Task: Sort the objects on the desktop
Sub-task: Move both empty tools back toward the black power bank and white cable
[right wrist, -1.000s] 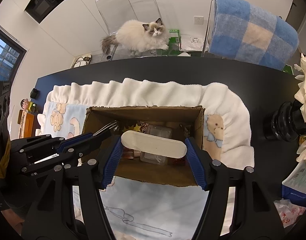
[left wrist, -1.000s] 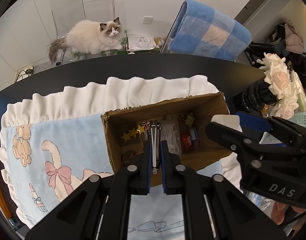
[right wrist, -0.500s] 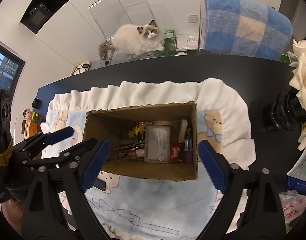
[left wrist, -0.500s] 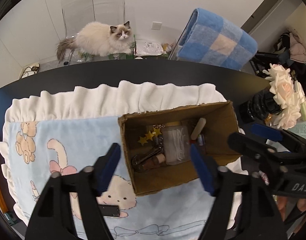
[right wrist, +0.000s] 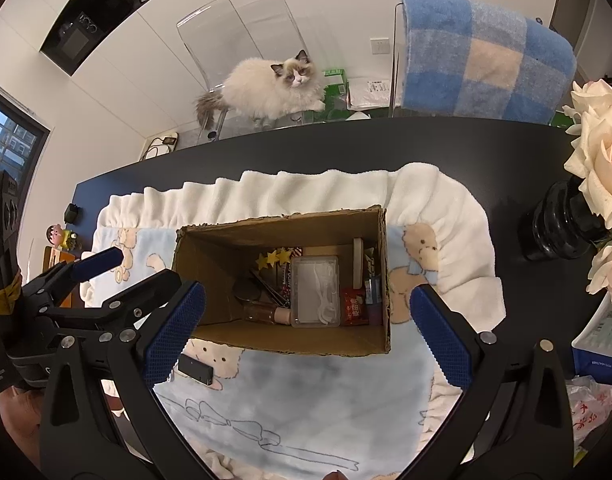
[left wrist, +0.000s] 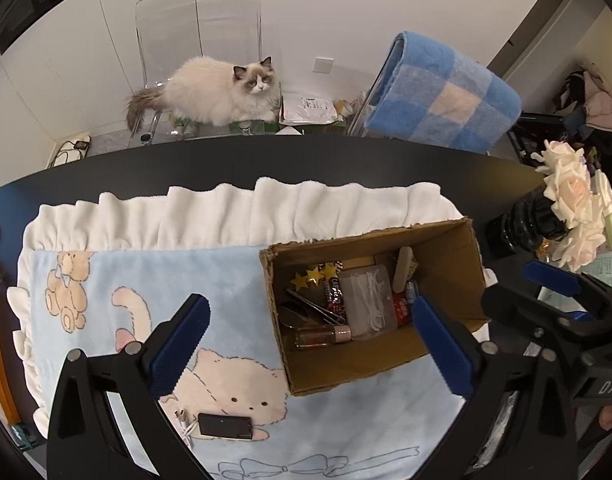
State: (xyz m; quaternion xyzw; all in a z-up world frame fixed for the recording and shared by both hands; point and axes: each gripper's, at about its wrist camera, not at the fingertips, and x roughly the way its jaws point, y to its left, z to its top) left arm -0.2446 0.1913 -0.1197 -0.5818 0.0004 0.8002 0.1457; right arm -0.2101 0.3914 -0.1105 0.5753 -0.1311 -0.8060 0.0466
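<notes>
A: Item one, the left gripper (left wrist: pixel 308 334): jaws stood wide apart, nothing between them, low in the frame. Item two, the right gripper (right wrist: pixel 306 330): likewise spread and empty.

B: And the cardboard box (right wrist: pixel 380 280)?

A: Centre of the right view, on the blanket (right wrist: pixel 326 396), already holding the nail file (right wrist: pixel 358 262), tweezers (left wrist: pixel 316 306) and small bottle (left wrist: pixel 322 334).

B: What remained outside?

A: A dark flat device (left wrist: pixel 225 426), bottom left of centre in the left view, with a white cable (left wrist: pixel 184 424) beside it; what it was could not be told for certain.

B: Advice?

A: The left gripper probably ought to descend squarely, pinch its long edges, and avoid snagging the fleece.
</notes>
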